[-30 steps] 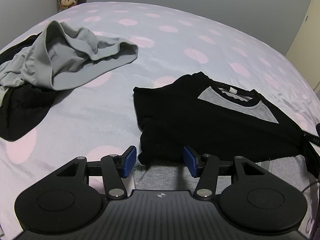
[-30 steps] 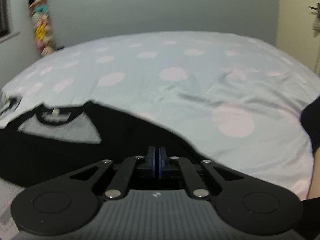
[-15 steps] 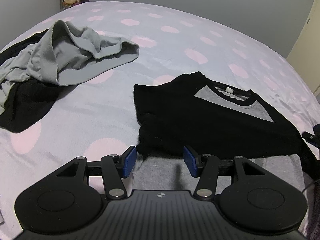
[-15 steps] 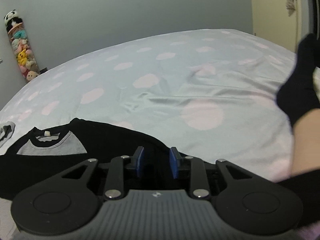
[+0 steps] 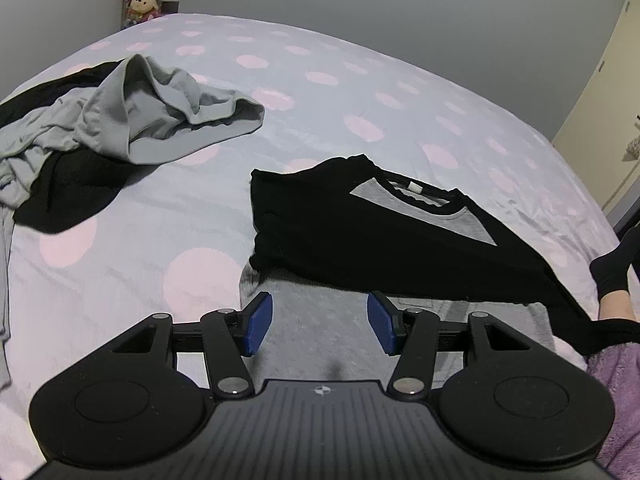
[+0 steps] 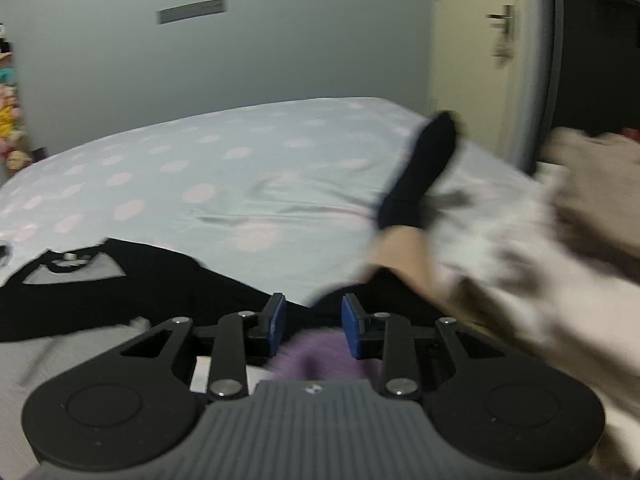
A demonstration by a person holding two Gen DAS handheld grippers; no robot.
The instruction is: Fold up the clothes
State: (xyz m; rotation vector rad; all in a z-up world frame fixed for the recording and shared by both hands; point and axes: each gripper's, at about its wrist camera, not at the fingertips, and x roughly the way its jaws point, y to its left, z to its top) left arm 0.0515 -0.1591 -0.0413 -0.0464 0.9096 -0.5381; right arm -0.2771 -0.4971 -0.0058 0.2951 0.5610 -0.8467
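One shirt half folded on the bed, both tools empty.

We count one black-and-grey shirt (image 5: 384,240), one loose heap of grey and black clothes (image 5: 120,128) and two tools. Our left tool (image 5: 320,326) hangs wide open, gripping nothing, over the shirt's grey lower part, just short of the folded black edge. Our right tool (image 6: 312,326) is also parted and empty, beyond the shirt's right end, near a socked foot (image 6: 420,176). The spotted bed (image 5: 360,92) lies bare past the collar.
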